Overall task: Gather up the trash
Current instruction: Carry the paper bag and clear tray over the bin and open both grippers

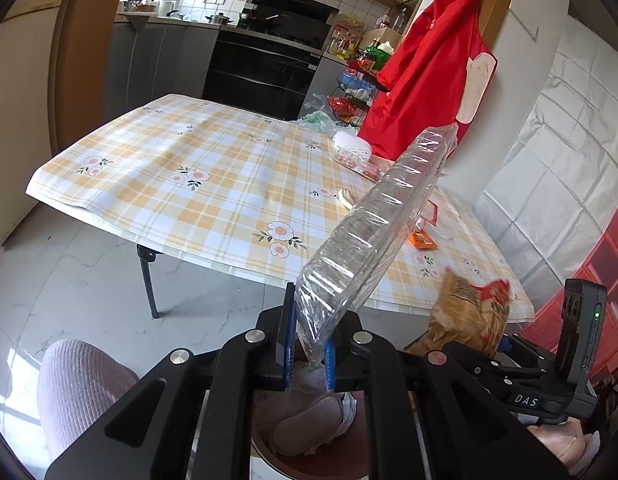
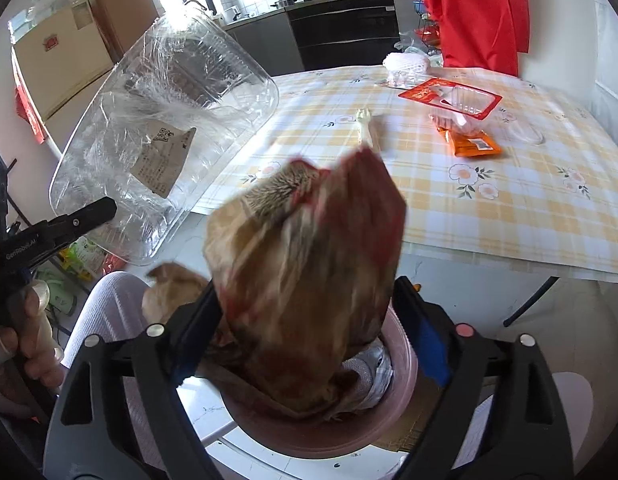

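My left gripper (image 1: pixel 311 344) is shut on the corner of a clear plastic clamshell container (image 1: pixel 373 216), which slants up to the right over the table edge. The right wrist view shows that container (image 2: pixel 165 120) at upper left with a paper label on it. A crumpled brown and red paper bag (image 2: pixel 309 272), blurred, stands between the wide jaws of my open right gripper (image 2: pixel 311 336). The right blue pad (image 2: pixel 429 344) is clear of it. The bag's lower end sits in a pink bin (image 2: pixel 321 436) directly below.
The checked floral table (image 2: pixel 509 208) still carries an orange packet (image 2: pixel 473 144), a red-card blister pack (image 2: pixel 449 100), a white foam net (image 2: pixel 405 62) and a pale stick-like item (image 2: pixel 367 128). A person's pink-clad knee (image 1: pixel 77 384) is beside the bin. A red apron (image 1: pixel 429 72) hangs behind the table.
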The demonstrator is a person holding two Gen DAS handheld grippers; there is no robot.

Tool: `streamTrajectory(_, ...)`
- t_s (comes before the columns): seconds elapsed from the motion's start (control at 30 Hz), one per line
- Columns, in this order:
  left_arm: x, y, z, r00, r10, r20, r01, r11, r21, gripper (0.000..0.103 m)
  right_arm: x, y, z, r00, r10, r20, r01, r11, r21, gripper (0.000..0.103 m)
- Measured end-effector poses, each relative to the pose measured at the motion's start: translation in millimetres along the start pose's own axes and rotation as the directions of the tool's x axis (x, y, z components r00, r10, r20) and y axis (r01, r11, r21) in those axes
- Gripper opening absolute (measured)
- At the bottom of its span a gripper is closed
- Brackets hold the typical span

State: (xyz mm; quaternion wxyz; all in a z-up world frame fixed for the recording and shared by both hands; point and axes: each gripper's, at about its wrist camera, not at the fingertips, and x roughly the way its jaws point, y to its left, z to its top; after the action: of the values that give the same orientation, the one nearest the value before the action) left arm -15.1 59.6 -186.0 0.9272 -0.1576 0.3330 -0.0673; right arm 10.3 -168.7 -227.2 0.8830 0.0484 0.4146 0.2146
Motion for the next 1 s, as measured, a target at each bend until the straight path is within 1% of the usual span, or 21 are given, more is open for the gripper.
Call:
streamTrajectory(0.5, 3, -2, -1, 1.000, 0.002, -0.010, -0.002, 1.000, 0.008, 0.012, 3, 0, -1, 1.000, 0.002, -0.015, -0.002, 1.000, 0.004, 0.087)
streamTrajectory(0.6, 3, -4, -1, 1.000, -0.001, -0.011, 0.001, 1.000, 0.014, 0.012, 1, -1, 0, 1.000, -0.013, -0.002, 0.013, 1.000, 0.008, 0.090)
streamTrajectory(0.7, 5, -5, -2, 1.000, -0.002, -0.020, 0.002, 1.000, 0.017, 0.012, -4, -6, 1, 0.998, -0.056, 0.025, 0.055, 0.998, 0.024, 0.094)
streamTrajectory(0.77, 7, -6, -3, 1.000, -0.002, -0.030, 0.003, 1.000, 0.020, 0.012, -11, -9, 3, 0.994, -0.096, 0.060, 0.094, 0.995, 0.041, 0.095)
streamTrajectory(0.9, 14, -8, -7, 0.998, 0.000, -0.067, 0.002, 1.000, 0.027, 0.012, -28, -23, 7, 0.976, -0.168, 0.136, 0.155, 0.982, 0.105, 0.097)
streamTrajectory(1.0, 20, -7, -10, 0.995, 0.002, -0.098, 0.001, 1.000, 0.028, 0.012, -38, -33, 9, 0.963, -0.209, 0.171, 0.185, 0.972, 0.147, 0.097)
